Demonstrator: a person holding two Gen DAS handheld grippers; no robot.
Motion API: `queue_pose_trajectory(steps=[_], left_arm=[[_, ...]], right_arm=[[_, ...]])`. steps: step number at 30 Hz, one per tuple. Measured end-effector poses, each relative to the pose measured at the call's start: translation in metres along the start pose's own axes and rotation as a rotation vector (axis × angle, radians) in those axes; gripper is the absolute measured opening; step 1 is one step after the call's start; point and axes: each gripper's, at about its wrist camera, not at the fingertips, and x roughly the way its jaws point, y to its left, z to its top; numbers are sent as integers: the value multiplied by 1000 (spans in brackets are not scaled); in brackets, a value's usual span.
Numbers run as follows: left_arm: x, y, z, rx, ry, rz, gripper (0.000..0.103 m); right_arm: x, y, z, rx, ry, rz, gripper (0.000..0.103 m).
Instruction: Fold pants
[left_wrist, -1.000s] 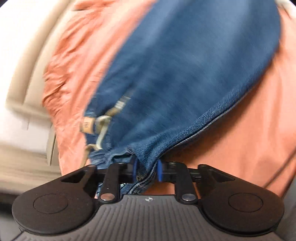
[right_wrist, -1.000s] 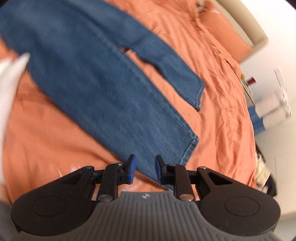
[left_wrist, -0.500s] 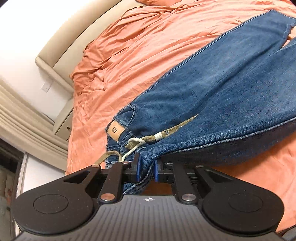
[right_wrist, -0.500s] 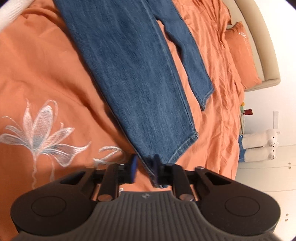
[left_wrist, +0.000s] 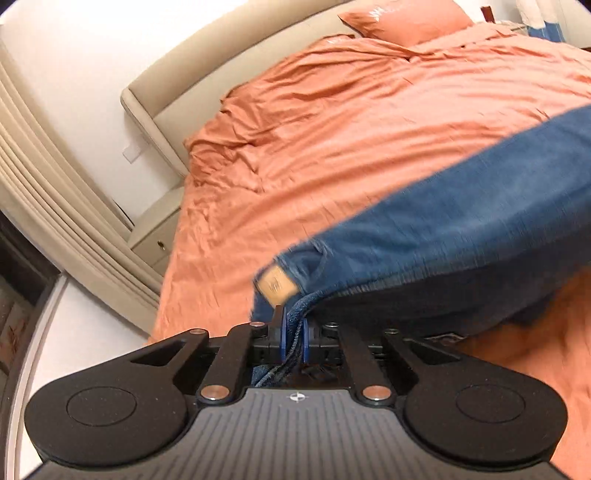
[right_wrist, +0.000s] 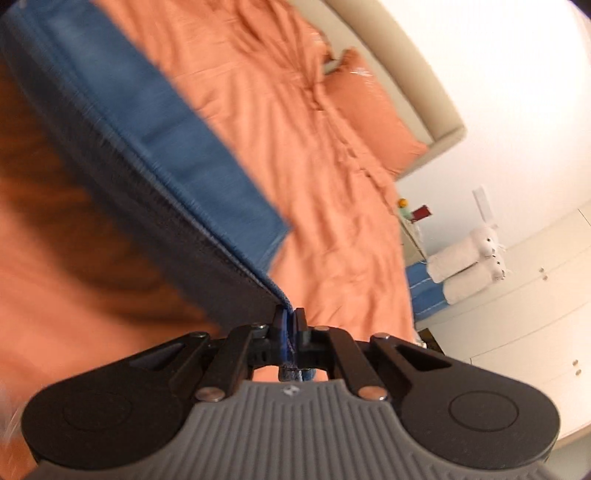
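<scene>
In the left wrist view, the left gripper (left_wrist: 293, 338) sat at the lower centre of the frame with its jaws drawn narrow and pinched on the waist end of the blue jeans (left_wrist: 461, 229), denim bunched between the blue pads and trailing down behind them. A tan leather patch (left_wrist: 276, 285) on the waistband showed just above the jaws, blurred. From there the jeans ran up toward the right edge of the frame, lifted off the orange bed (left_wrist: 332, 122), with a dark shaded underside along their lower edge. A beige headboard (left_wrist: 207, 77) curved across the upper left, an orange pillow (left_wrist: 402, 16) lay at the top of the frame, and pleated cream curtains (left_wrist: 55, 184) hung down the left side. In the right wrist view, the right gripper (right_wrist: 291, 334) had its jaws closed narrowly on the hem end of the jeans (right_wrist: 166, 122), a fold of denim clamped between them. The cloth stretched from the jaws to the upper left of the frame, blurred, hanging above the bed (right_wrist: 332, 184) and casting a shadow on the sheet at the left. A second orange pillow (right_wrist: 373, 110) lay at the upper right against the headboard, and two rolled white towels (right_wrist: 465, 262) sat at the right edge beside white cabinet doors (right_wrist: 535, 295).
</scene>
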Motion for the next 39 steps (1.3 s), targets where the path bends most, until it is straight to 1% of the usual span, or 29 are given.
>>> queue_pose_trajectory(steps=[4,7,11,13,15,19,22,24,26,28,29,30,32,33,34,35,36,37,38,39], left_arm=[[32,11,39,-23,-7,-4,9],[72,7,66,5,15,4,9],[135,-2,91,25,60,-6,9],[169,-8,96,36,94,-24,9],[201,-16,94,58,136,-52,9],[247,-28,83,74,181,-121,10],[264,-31,78,76,197,-155,11],[267,-29,78,63,210,-170,11],[269,-29,80,30,235,-170,11],[268,-32,83,22,261,-142,18],[267,-34,86,23,274,-121,18],[262,-36,89,35,276,-102,19],[251,-36,96,32,291,-79,25],[243,-32,101,4,287,-91,43],[233,-26,105,-37,269,-98,77],[220,-21,109,-86,244,-77,93],[205,-15,112,-136,195,-64,99],[189,-10,113,-185,158,-68,96],[176,-6,113,-227,153,-90,94],[163,-4,111,-268,156,-117,90]], right_arm=[[52,-21,42,40,29,-8,0],[108,-31,75,65,63,3,0],[179,-31,110,53,116,7,0],[210,-22,125,33,147,15,0],[243,-11,138,10,194,32,0],[304,20,153,-91,304,62,0],[336,39,161,-145,363,79,0],[344,45,162,-144,391,90,0],[347,46,164,-114,405,87,0],[348,43,168,-59,399,61,0],[343,43,168,-24,400,39,12],[334,41,166,13,398,13,34],[296,29,156,118,339,-9,51],[278,21,149,175,315,-2,51],[265,11,142,228,302,14,51],[252,1,132,279,289,30,51],[241,-8,123,326,283,38,50],[234,-20,111,384,281,43,49],[230,-32,101,443,274,57,48],[226,-40,89,520,269,76,47]])
